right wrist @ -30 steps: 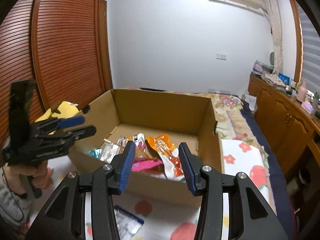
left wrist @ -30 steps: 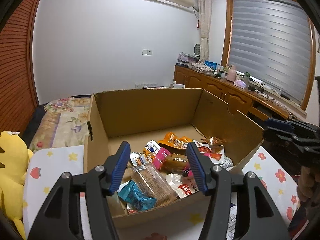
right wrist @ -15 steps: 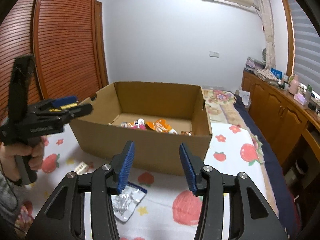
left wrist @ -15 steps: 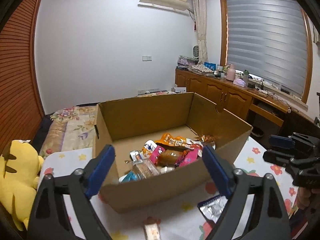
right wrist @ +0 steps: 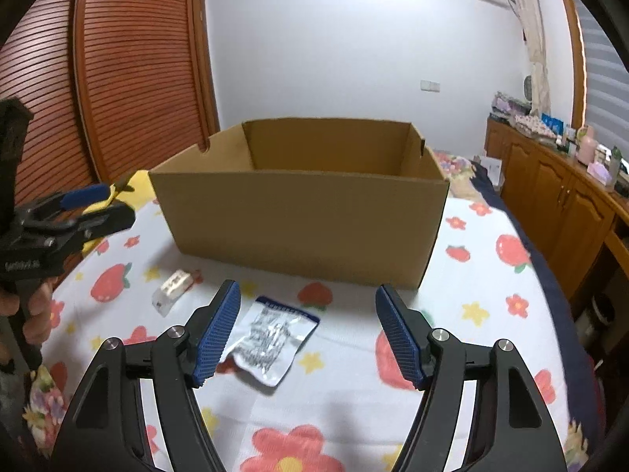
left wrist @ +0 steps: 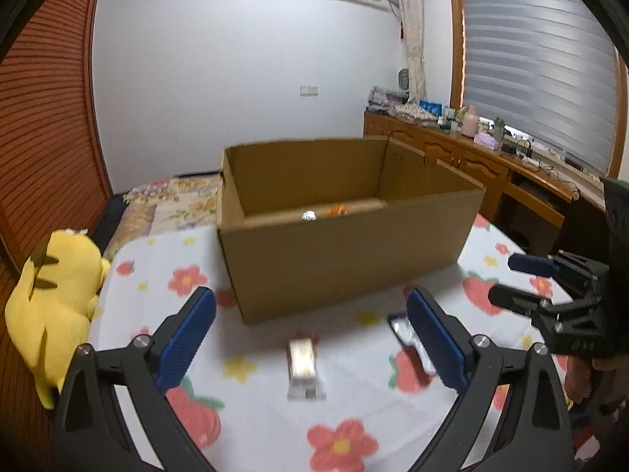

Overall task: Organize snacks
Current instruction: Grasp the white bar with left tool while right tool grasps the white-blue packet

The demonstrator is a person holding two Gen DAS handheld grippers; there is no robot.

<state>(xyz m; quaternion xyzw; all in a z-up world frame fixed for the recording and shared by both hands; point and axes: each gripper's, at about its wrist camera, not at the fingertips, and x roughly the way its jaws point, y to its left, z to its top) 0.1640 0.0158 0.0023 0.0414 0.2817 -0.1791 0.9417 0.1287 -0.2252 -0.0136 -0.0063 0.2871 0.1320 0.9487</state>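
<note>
Both tools were over the flowered desk (right wrist: pixel 491 267), in front of the box (right wrist: pixel 298 216), each lined up on its own loose snack.

Left tool (left wrist: pixel 310 342): jaws just opening, spread wide, nothing between the pads. A small clear-wrapped bar (left wrist: pixel 302 365) lay on the desk right ahead of it, about centred in the gap and near the box's front wall. Its long axis ran straight away from the tool, so the jaws would close across the narrow width. Blurred; no print readable.

Right tool (right wrist: pixel 308 334): jaws also just opening, spread, empty. A silver pouch (right wrist: pixel 271 338) with a blue top edge lay flat just ahead, left of centre and close to the left pad (right wrist: pixel 218 334). Blue edge pointed at the box, long axis slightly angled to the right. Probably needs a small shift left before closing. Print on the pouch too small to read.

Nearer hand: left for the bar, right for the pouch. In the right view the bar sat left of the pouch, well apart, below the left tool.

Box open-topped, a few snacks (left wrist: pixel 334 210) just visible over the rim in the left view, orange one and a pale one. No labels on the box. A yellow plush (left wrist: pixel 51 299) sat at the desk's left edge.

Judgement: most snacks are boxed, two left out.
</note>
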